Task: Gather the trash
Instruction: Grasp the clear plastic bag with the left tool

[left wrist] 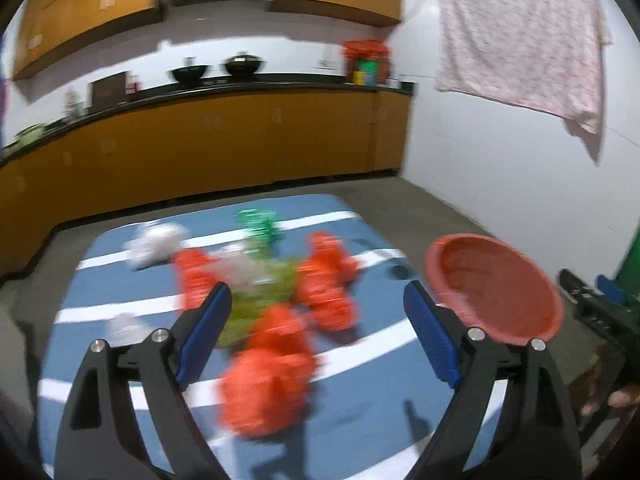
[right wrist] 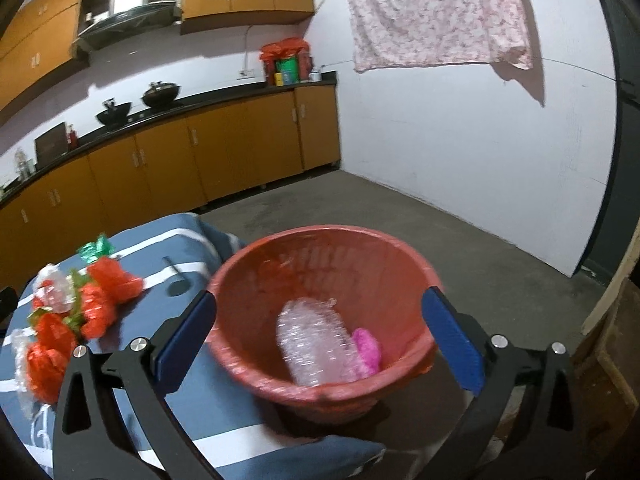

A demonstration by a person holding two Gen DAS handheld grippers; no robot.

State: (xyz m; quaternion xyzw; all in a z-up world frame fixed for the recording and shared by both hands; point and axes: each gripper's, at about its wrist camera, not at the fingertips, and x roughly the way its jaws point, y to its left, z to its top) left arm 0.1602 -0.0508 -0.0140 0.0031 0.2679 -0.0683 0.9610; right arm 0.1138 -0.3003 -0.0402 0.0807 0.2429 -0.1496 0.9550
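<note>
A pile of crumpled trash lies on the blue striped cloth (left wrist: 120,280): orange wrappers (left wrist: 264,384), a light green piece (left wrist: 260,300), a dark green foil (left wrist: 256,224) and clear plastic (left wrist: 156,244). My left gripper (left wrist: 318,324) is open above the pile, holding nothing. A red basket (right wrist: 320,280) stands at the cloth's right edge and holds a clear crumpled bottle (right wrist: 312,344) and a pink piece (right wrist: 366,348). My right gripper (right wrist: 320,344) is open in front of the basket, empty. The pile also shows in the right wrist view (right wrist: 80,304). The basket also shows in the left wrist view (left wrist: 496,284).
Orange kitchen cabinets (left wrist: 200,148) with a black counter run along the back wall. A pink patterned cloth (right wrist: 436,12) hangs on the white wall. Grey concrete floor (right wrist: 400,216) lies beyond the basket. Wooden boards (right wrist: 608,352) stand at the right.
</note>
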